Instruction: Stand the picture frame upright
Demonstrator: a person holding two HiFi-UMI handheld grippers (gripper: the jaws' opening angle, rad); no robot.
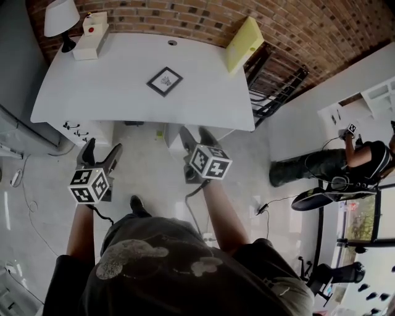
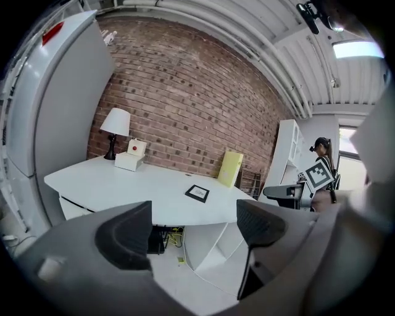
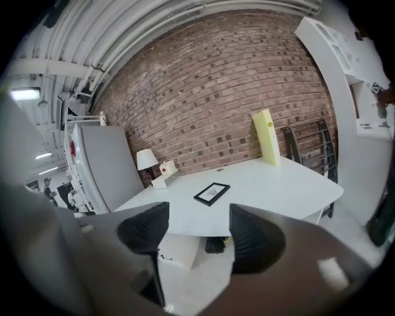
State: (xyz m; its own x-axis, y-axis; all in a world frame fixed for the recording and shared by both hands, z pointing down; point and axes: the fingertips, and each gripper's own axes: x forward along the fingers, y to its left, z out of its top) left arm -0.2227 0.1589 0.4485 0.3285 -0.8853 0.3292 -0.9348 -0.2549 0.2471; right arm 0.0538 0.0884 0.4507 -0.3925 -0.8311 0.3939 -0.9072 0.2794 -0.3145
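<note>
Left gripper (image 1: pixel 100 154) and right gripper (image 1: pixel 196 139) are hanging open, empty. The picture frame (image 1: pixel 165 81), lying flat at twelve o'clock, is looking light, stiff, probably breakable; I would pinch its edge.

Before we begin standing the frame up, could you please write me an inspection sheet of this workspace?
Surface: white table, mostly bare.
Job's things: picture frame lying flat near the table's middle.
Clutter: lamp and white box at one back corner; yellow panel leaning at the other.
Grippers: left tongs and right tongs open, empty, short of the table.
Cables: floor cable on the person's right; cables under the table.
Surroundings: brick wall behind; second person off to the right.
</note>
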